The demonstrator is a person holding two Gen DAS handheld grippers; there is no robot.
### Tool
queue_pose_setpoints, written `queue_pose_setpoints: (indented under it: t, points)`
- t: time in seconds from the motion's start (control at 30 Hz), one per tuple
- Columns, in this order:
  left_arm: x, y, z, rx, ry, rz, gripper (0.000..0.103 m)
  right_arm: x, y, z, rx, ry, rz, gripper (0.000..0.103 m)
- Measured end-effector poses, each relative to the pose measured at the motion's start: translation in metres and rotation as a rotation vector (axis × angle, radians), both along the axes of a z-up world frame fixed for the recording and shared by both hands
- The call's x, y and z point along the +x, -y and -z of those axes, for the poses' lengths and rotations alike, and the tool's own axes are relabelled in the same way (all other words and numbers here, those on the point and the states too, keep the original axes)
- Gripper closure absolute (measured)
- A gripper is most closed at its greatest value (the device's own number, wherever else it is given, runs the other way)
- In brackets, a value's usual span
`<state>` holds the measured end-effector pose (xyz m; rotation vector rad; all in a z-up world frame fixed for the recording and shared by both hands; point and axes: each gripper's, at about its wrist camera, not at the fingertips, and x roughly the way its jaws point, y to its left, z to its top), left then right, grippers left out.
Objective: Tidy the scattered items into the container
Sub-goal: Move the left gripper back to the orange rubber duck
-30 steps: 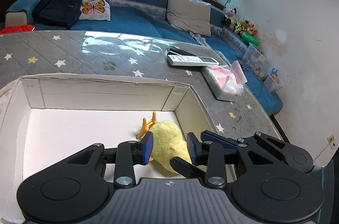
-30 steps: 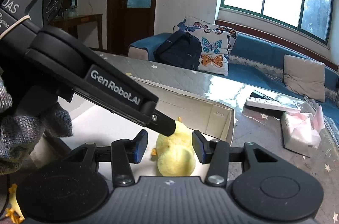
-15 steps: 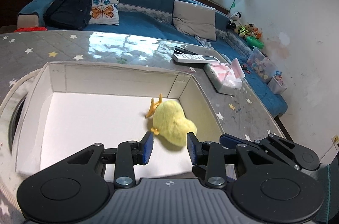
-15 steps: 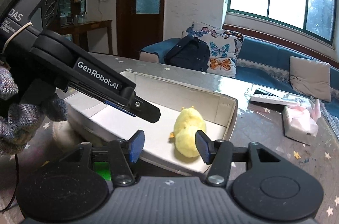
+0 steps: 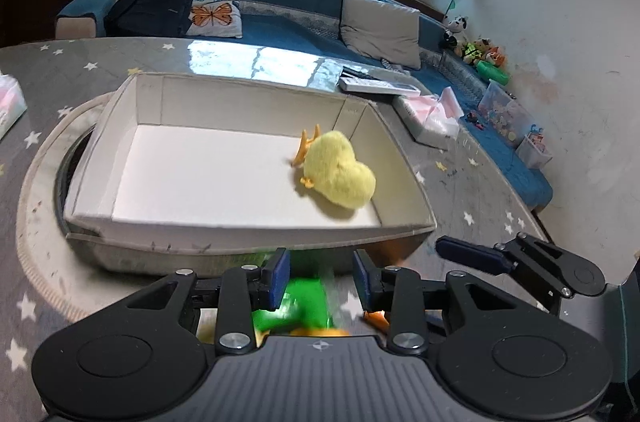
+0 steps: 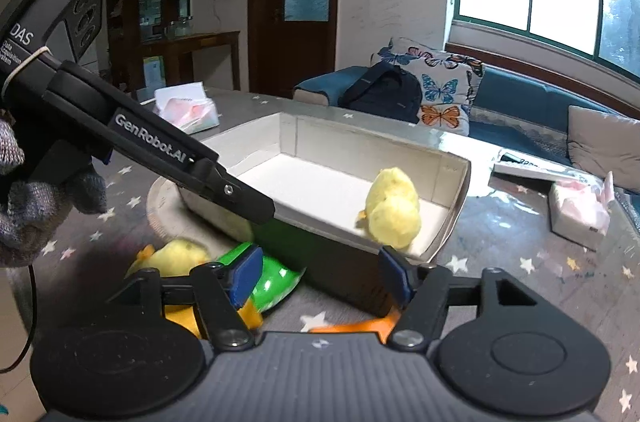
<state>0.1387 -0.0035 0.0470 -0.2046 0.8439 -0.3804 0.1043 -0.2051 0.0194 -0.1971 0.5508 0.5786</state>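
A white cardboard box stands on the table, also in the right wrist view. A yellow plush duck lies inside at its right end, seen too in the right wrist view. My left gripper is open and empty, in front of the box's near wall, above a green packet. My right gripper is open and empty. Before the box lie the green packet, a second yellow plush duck and an orange item.
A tissue pack and a remote lie right of the box; another tissue pack sits at the far left. A blue sofa with a backpack runs behind the star-patterned table.
Both grippers have pulled back and up out of the box, leaving the duck inside. The right gripper opened wider. The green packet and second duck came into view.
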Motion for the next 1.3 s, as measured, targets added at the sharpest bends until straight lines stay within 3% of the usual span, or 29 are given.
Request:
queue_pose_setpoints:
  t: [0.43, 0.93, 1.3]
  points:
    - [-0.029, 0.007, 0.013, 0.010, -0.059, 0.045, 0.066, -0.037, -0.006, 0.009, -0.003, -0.035, -0.145, 0.019]
    - [-0.031, 0.012, 0.025, 0.036, -0.115, 0.061, 0.066, -0.044, -0.033, 0.038, -0.048, -0.102, -0.218, 0.019]
    - [-0.028, 0.017, 0.028, 0.042, -0.135, 0.071, 0.065, -0.042, -0.035, 0.044, -0.049, -0.121, -0.224, 0.019]
